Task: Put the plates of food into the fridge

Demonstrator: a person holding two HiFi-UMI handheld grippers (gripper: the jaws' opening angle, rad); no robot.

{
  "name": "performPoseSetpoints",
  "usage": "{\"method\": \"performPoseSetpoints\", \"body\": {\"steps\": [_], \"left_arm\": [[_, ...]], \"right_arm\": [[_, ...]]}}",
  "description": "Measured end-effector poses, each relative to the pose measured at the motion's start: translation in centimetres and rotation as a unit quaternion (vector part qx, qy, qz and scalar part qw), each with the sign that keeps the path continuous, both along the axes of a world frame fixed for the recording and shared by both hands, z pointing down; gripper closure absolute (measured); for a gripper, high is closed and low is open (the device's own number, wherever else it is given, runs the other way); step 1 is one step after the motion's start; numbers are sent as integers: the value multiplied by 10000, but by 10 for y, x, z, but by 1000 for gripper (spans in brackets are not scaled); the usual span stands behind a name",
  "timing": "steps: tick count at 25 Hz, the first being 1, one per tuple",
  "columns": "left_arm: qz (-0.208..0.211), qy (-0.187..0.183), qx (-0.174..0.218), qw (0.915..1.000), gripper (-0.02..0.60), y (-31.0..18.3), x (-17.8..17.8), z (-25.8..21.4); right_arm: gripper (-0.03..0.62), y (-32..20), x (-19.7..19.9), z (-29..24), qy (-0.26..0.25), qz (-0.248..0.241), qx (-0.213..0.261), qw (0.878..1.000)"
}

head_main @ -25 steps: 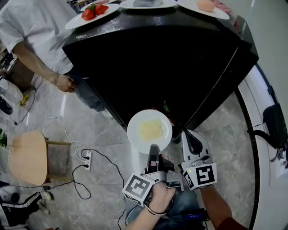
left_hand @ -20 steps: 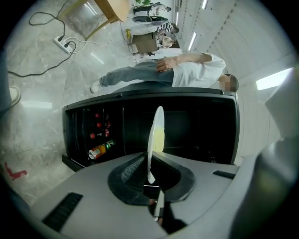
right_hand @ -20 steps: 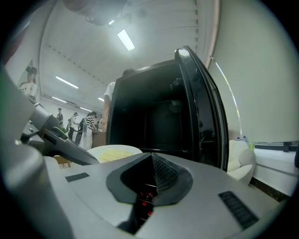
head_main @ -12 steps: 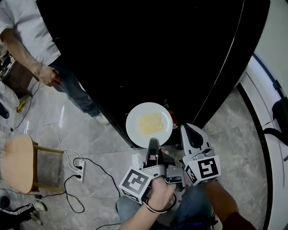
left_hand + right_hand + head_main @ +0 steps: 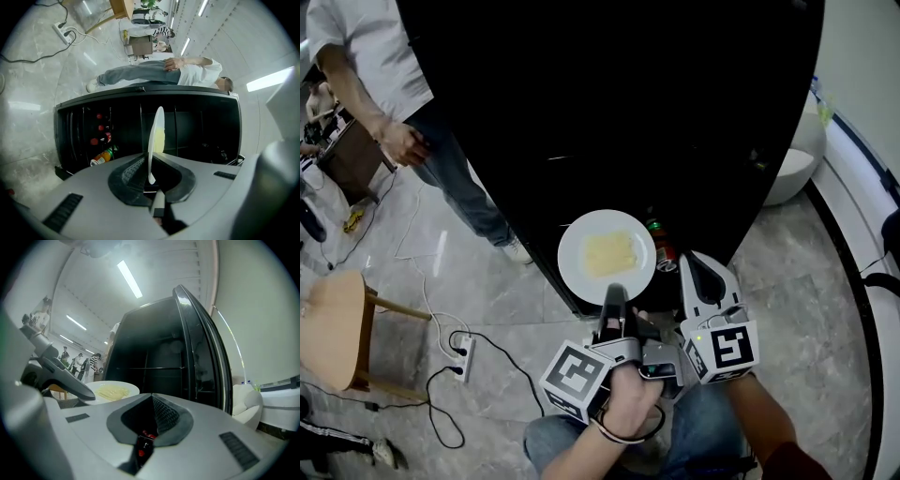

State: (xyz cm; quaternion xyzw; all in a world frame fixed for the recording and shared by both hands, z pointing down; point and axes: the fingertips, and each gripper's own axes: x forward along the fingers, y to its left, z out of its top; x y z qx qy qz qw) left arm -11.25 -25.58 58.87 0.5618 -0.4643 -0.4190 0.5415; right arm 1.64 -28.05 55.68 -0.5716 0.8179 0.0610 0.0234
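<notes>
Centre-frame plate (image 5: 607, 255) is being pinched at 1 rim edge by left gripper (image 5: 613, 298); right gripper (image 5: 698, 272) is being held pressed together, empty. Plate could be tipped if bumped against fridge (image 5: 675, 141), spilling the food.

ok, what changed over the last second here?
Both grippers and the plate came down the front of the fridge: the fridge's top has left the head view. Unchanged: the left gripper has its fingers shut on the plate's rim, the plate is level with its food on it, and the right gripper is empty beside it.
</notes>
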Motion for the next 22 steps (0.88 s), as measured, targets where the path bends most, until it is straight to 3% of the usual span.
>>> {"method": "performPoseSetpoints", "body": {"steps": [22], "left_arm": [[-131,-49,-261,9996,563,-41,12,16]], "right_arm": [[585,22,6,16,140,-131,49,9998]]}}
